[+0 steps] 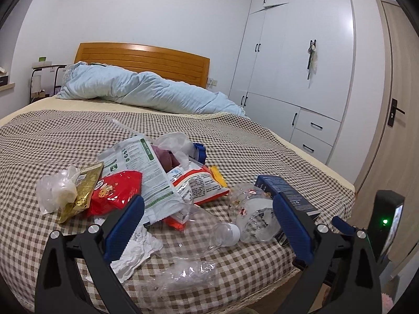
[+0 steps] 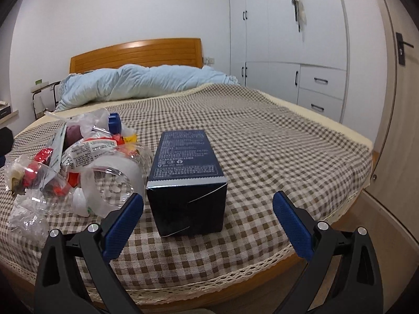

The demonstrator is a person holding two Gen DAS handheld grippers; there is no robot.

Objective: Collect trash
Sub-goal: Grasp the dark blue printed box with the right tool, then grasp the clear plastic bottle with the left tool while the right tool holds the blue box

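- Crumpled clear plastic film [image 1: 183, 274] lies closest to the left wrist camera, at the near edge of the checked bedspread [image 1: 52, 136], between the spread fingers of the left gripper [image 1: 208, 227], which holds nothing.
- Leftmost in the trash heap sits a wad of clear plastic [image 1: 53, 191], touching a gold wrapper [image 1: 81, 193] and a red snack bag [image 1: 115, 191].
- White tissue [image 1: 136, 248] rests just beside the left finger pad; being light, it could be pushed away rather than gripped.
- Next comes a green-and-white pouch [image 1: 141, 167] draped over an orange-edged packet [image 1: 199, 180].
- Two clear bottles follow: a flattened one with a white cap [image 1: 209, 235] and a rounder one [image 1: 251, 217]; a squeeze on the smooth, curved plastic may squirt either one out sideways, possibly off the bed edge.
- Farthest right stands a dark blue box [image 2: 187, 180], lying lengthwise just ahead of the right gripper [image 2: 208, 225], whose fingers are wide apart and empty.
- The box looks almost as wide as the opening, so a slightly off-centre approach could shove it into the bottles instead of straddling it.
- No bin or bag shows in either view, so where the trash should go cannot be told.
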